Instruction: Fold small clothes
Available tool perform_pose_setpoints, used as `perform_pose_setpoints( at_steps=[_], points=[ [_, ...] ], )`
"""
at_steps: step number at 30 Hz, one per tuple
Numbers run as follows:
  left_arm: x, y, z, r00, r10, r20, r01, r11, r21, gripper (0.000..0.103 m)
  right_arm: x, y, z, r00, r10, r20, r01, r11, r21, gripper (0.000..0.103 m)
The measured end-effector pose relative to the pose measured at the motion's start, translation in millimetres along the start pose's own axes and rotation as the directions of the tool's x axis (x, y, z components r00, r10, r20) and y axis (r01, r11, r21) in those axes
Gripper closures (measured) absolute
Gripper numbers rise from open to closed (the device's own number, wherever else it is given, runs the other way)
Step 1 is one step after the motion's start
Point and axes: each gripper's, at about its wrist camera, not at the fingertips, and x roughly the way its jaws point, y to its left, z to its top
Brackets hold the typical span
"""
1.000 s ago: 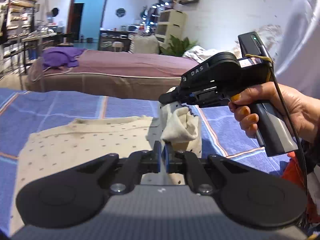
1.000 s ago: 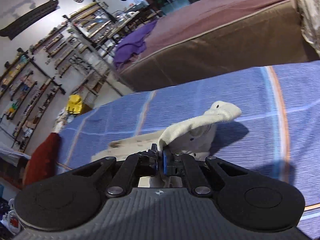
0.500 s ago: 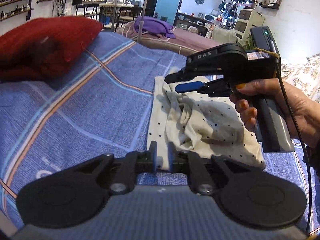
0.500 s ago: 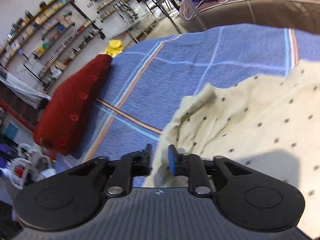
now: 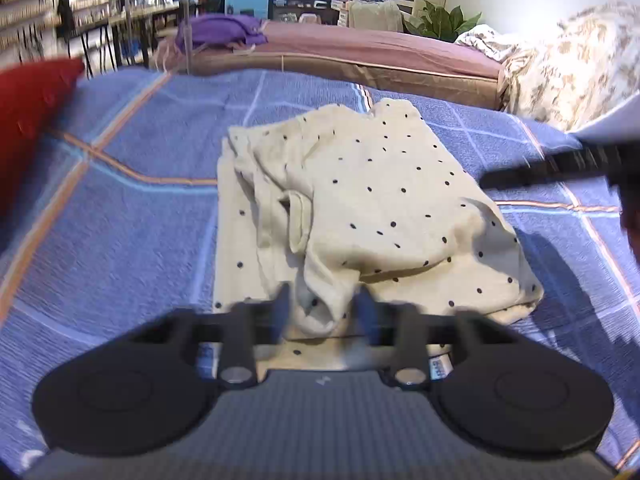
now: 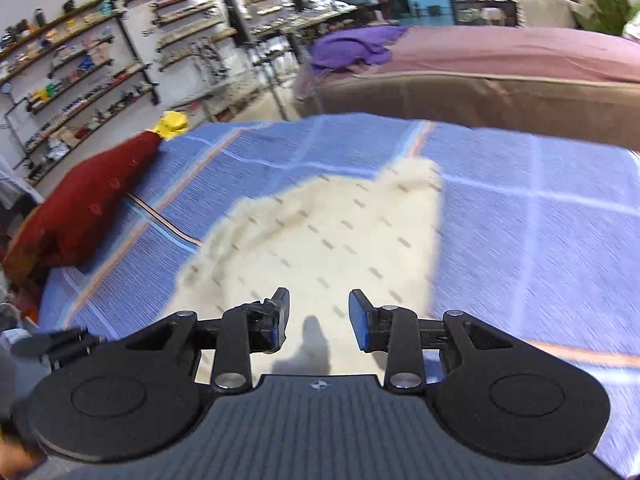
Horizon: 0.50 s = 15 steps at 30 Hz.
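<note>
Cream dotted garment (image 5: 380, 200) bunched on blue plaid bedspread (image 5: 120, 240), red cushion (image 6: 88, 200) alongside. Left tool (image 5: 320, 308) closing around a fold; right tool (image 6: 318, 316) opening, empty.

The folded garment (image 5: 372, 204) lies on the bedspread (image 5: 120, 240), a cushion (image 5: 28, 108) on the spread well to its left, a second bed (image 5: 360, 46) behind it bearing a heap of cloth (image 5: 224, 34) at its left end, shelves (image 6: 80, 68) further left
</note>
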Motion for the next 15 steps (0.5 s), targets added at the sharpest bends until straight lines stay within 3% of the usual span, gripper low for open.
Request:
perform_pose_setpoints(
  at_steps=[1, 2, 4, 5, 7, 8, 9, 12, 14, 15],
  points=[
    [-0.7, 5.8, -1.1, 0.999, -0.04, -0.011, 0.039, 0.999, -0.035, 0.098, -0.8, -9.3, -10.1, 1.0, -0.013, -0.02, 0.014, 0.999, 0.036, 0.036],
    [-2.2, 14.9, -0.7, 0.996, -0.089, -0.009, 0.087, 0.992, -0.092, 0.099, -0.1, -16.2, -18.9, 0.999, -0.015, -0.039, 0.018, 0.998, 0.064, 0.025],
    [-5.6, 34.2, 2.8, 0.988, -0.154, 0.007, 0.152, 0.968, -0.199, 0.101, 4.9, -22.4, -35.1, 0.997, 0.014, -0.072, -0.006, 0.994, 0.111, 0.024],
    [-11.6, 40.9, 3.2, 0.987, -0.159, 0.013, 0.158, 0.963, -0.22, 0.101, 6.1, -24.6, -43.2, 0.995, 0.057, -0.083, -0.046, 0.99, 0.135, 0.028],
    [-27.0, 51.7, 0.9, 0.987, -0.156, 0.032, 0.159, 0.958, -0.239, 0.101, 8.4, -24.2, -55.6, 0.986, 0.138, -0.097, -0.121, 0.978, 0.17, 0.048],
    [-31.8, 55.4, -1.2, 0.988, -0.155, 0.024, 0.157, 0.957, -0.244, 0.101, 7.0, -21.5, -59.2, 0.986, 0.139, -0.091, -0.123, 0.979, 0.162, 0.068],
    [-34.4, 59.1, -4.6, 0.988, -0.155, 0.016, 0.154, 0.955, -0.255, 0.101, 3.9, -17.2, -63.6, 0.987, 0.134, -0.084, -0.12, 0.981, 0.152, 0.078],
    [-34.9, 67.8, -20.2, 0.991, -0.126, -0.047, 0.109, 0.959, -0.263, 0.101, -2.6, -18.6, -68.3, 0.985, 0.16, -0.069, -0.142, 0.966, 0.217, 0.083],
    [-35.5, 74.7, -31.9, 0.991, -0.115, -0.069, 0.089, 0.947, -0.308, 0.101, -5.5, -21.6, -70.3, 0.983, 0.162, -0.08, -0.142, 0.965, 0.219, 0.082],
    [-39.2, 79.2, -36.8, 0.988, -0.142, -0.063, 0.112, 0.932, -0.346, 0.096, -6.5, -23.7, -70.9, 0.982, 0.164, -0.093, -0.141, 0.967, 0.213, 0.073]
  ],
)
